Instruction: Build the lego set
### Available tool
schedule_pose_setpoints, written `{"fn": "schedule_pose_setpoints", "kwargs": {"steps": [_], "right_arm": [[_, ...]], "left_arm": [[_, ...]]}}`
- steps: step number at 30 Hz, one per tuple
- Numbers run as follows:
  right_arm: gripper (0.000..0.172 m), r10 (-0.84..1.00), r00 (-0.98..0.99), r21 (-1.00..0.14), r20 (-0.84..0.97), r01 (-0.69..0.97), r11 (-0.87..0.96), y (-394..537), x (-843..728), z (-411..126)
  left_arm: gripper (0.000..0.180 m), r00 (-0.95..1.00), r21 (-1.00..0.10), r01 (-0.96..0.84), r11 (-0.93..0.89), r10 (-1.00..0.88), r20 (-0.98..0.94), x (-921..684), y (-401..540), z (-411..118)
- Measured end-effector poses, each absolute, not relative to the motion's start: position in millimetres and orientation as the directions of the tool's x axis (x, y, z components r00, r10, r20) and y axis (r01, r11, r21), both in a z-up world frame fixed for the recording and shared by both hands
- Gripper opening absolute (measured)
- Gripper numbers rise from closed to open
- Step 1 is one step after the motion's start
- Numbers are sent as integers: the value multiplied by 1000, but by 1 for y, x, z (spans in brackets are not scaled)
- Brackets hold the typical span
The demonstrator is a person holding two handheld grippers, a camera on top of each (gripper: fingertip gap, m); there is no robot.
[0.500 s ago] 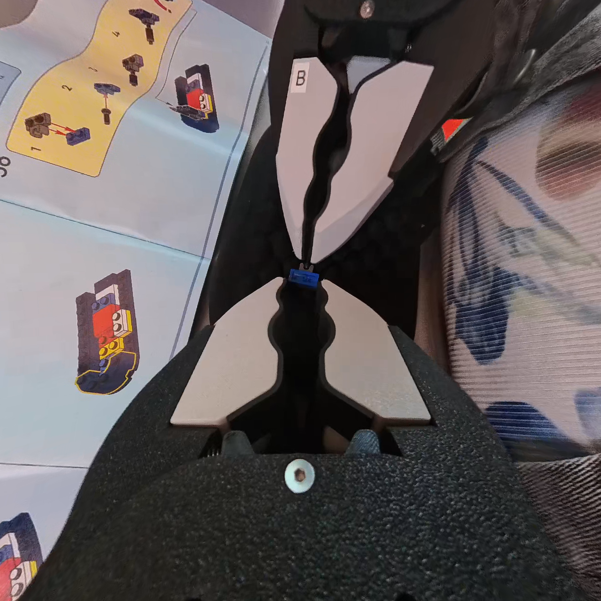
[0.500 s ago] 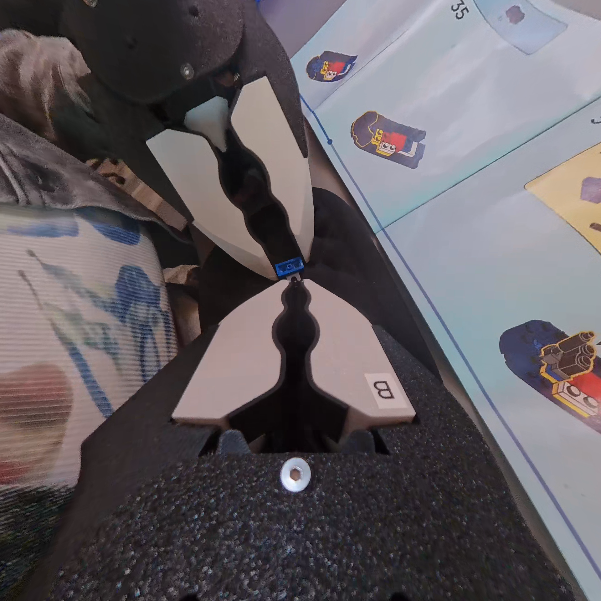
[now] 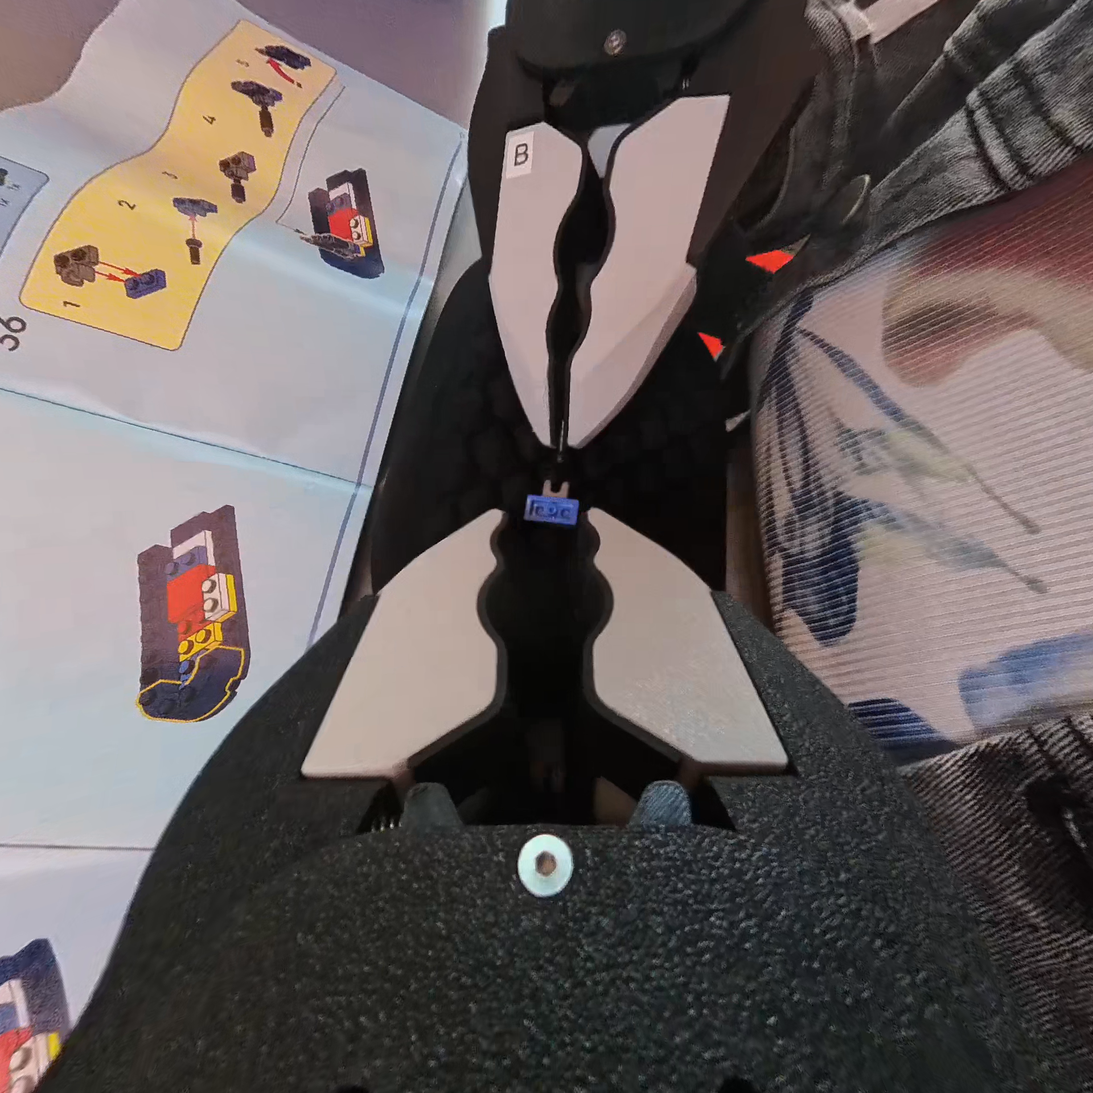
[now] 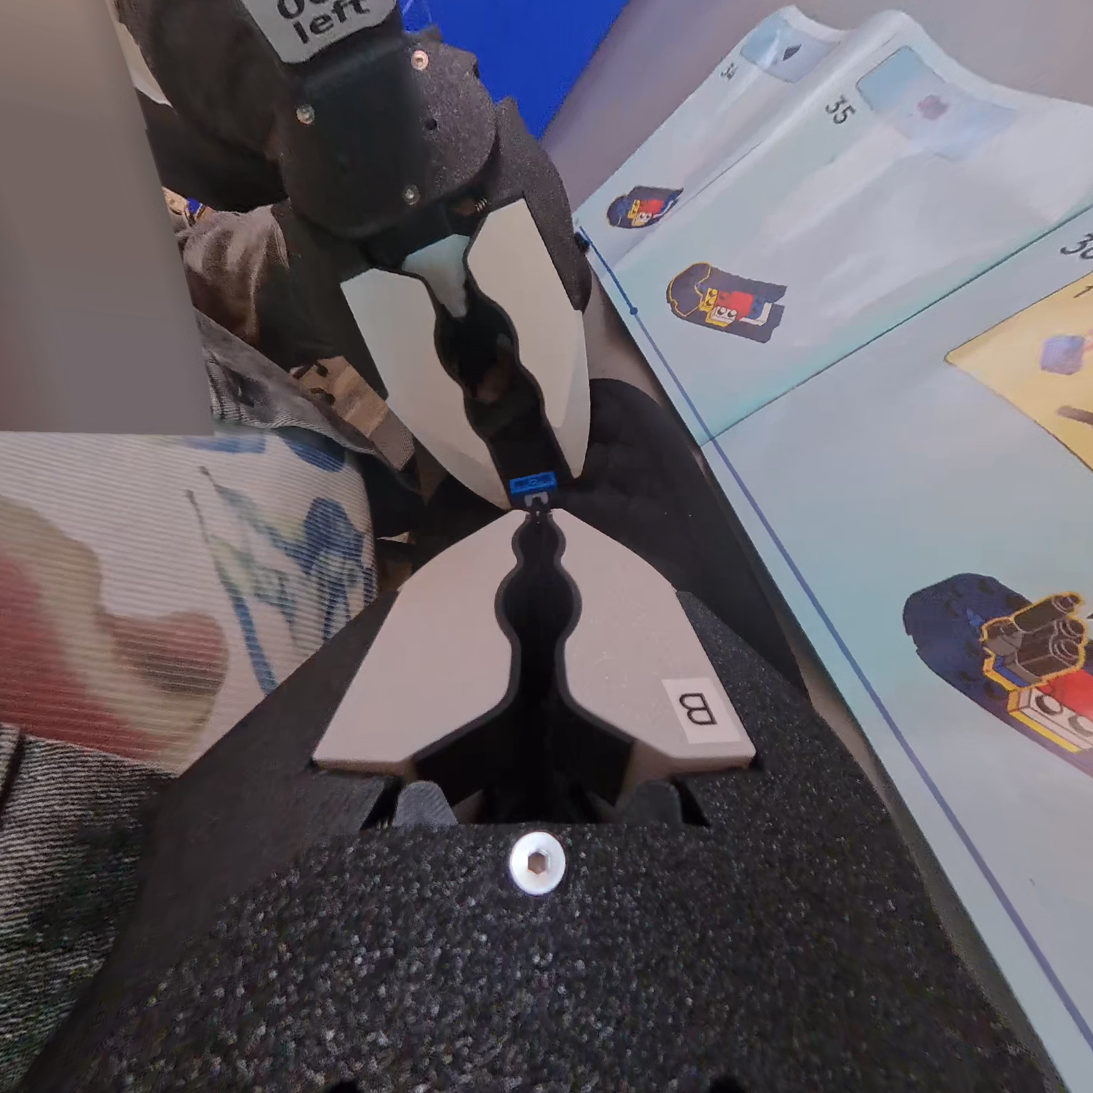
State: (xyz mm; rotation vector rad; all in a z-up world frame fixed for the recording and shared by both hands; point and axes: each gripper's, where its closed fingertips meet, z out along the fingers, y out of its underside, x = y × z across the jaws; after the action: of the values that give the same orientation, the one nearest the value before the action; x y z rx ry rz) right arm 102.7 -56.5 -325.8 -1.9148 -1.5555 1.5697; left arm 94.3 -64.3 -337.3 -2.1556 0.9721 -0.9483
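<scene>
Notably, each view shows detail the other lacks. The left hand-held gripper [image 3: 550, 520] has its fingertips clamped on a small blue brick [image 3: 551, 510]; its view shows the brick's underside. The right hand-held gripper [image 4: 537, 516] — nearly closed — pinches a small grey clip piece [image 4: 536, 501] attached to the brick. Building instructions [image 3: 177, 414] lie on the counter [image 4: 591, 118].
</scene>
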Motion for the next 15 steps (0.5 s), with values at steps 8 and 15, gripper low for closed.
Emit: {"fn": "schedule_pose_setpoints", "kwargs": {"steps": [8, 15], "right_arm": [[3, 844, -129, -754, -521, 533, -384, -57, 107, -322], [3, 850, -133, -779, -511, 489, -392, -60, 108, -316]], "left_arm": [[33, 414, -782, -556, -280, -910, 31, 97, -65, -330], [16, 401, -737, -618, -274, -916, 4, 102, -62, -338]]}}
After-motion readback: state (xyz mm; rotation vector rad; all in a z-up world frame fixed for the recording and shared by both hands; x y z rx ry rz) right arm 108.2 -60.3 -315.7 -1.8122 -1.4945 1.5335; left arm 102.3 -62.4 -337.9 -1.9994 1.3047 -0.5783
